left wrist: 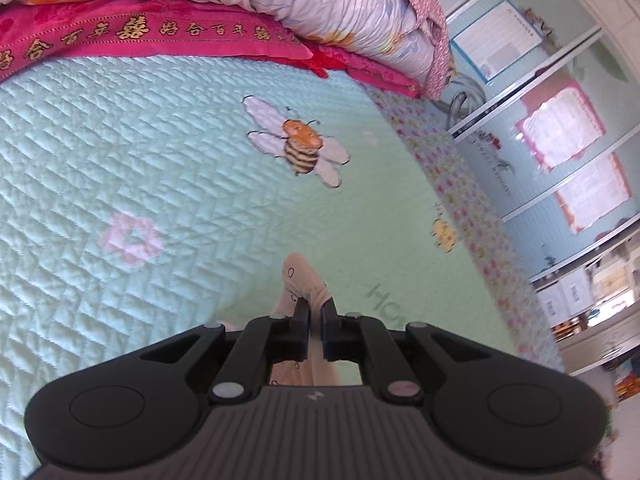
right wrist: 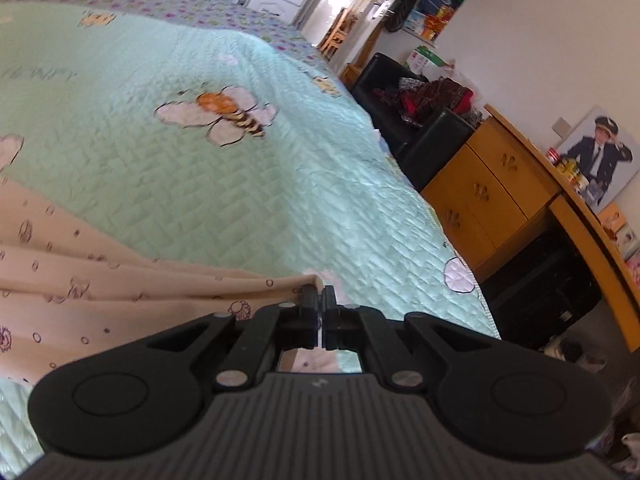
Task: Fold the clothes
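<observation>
Garment [right wrist: 120, 280]: peach printed cloth, spread leftward from right gripper [right wrist: 319, 294]
Right gripper: pinching its corner
Left gripper [left wrist: 315, 306]: clamped on a fold
Quilt [left wrist: 140, 152]: beneath both

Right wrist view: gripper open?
No, the right gripper is shut on a corner of the beige printed garment above the quilt.

Both black plastic hand-held grippers are pinched down tight right now. The left hand-held gripper [left wrist: 315, 312] has its jaws nearly together with a fold of cloth caught between them. Same deal with the right hand-held gripper [right wrist: 319, 300], jaws clamped on a fabric edge, held low.
</observation>
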`<state>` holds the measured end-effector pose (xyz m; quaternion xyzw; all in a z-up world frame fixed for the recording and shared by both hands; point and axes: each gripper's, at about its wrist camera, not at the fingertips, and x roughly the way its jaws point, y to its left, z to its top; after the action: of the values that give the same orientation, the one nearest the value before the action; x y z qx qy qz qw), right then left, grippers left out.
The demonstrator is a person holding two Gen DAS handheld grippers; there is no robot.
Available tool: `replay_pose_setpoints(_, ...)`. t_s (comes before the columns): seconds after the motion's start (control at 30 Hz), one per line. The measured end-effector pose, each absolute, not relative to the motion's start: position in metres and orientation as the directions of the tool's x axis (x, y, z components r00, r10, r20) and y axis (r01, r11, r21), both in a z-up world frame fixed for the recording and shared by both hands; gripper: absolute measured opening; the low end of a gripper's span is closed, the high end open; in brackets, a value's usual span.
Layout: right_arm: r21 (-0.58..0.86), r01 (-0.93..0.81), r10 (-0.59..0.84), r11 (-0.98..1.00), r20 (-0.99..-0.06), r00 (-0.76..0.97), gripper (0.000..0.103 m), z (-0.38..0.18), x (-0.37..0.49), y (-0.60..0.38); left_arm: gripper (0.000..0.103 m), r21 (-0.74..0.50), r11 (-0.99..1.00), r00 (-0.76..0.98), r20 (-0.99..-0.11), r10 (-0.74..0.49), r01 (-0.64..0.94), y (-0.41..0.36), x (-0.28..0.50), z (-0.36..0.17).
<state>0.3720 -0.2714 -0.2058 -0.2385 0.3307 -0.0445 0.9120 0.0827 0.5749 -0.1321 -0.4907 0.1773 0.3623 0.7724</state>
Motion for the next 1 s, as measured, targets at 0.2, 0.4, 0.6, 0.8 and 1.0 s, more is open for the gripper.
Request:
replay_pose_setpoints(0.2,-0.453,-0.072,-0.247,0.889,-0.605,0.757,0.002,-0.218,0.386,-0.279,0.004,-0.614,0.264,0.667,-0.660,0.346,-0.744,0.574,0.086,-0.144)
replay_pose_setpoints(0.4,-0.402,-0.019,-0.270,0.915,-0.649,0.712,0.033,-0.231,0.386,-0.286,0.009,-0.578,0.284,0.643,-0.704,0.301,-0.766,0.572,0.088,-0.161)
replay_pose_setpoints(0.6,-0.314,-0.009,-0.182,0.950,-0.572,0.800,0.044,-0.187,0.342,-0.278,0.036,-0.562,0.303,0.635,-0.723,0.272,-0.769,0.570,0.083,-0.167)
replay_pose_setpoints(0.8,-0.237,-0.319,0.172,0.918,-0.485,0.857,0.054,-0.150,0.265,-0.179,0.047,-0.602,0.273,0.661,-0.701,0.268,-0.750,0.576,0.064,-0.162)
replay_pose_setpoints(1.0,-0.051,-0.559,0.480,0.828,-0.451,0.752,0.055,-0.146,0.204,-0.072,0.047,-0.625,0.259,0.674,-0.651,0.348,-0.737,0.592,0.033,-0.136)
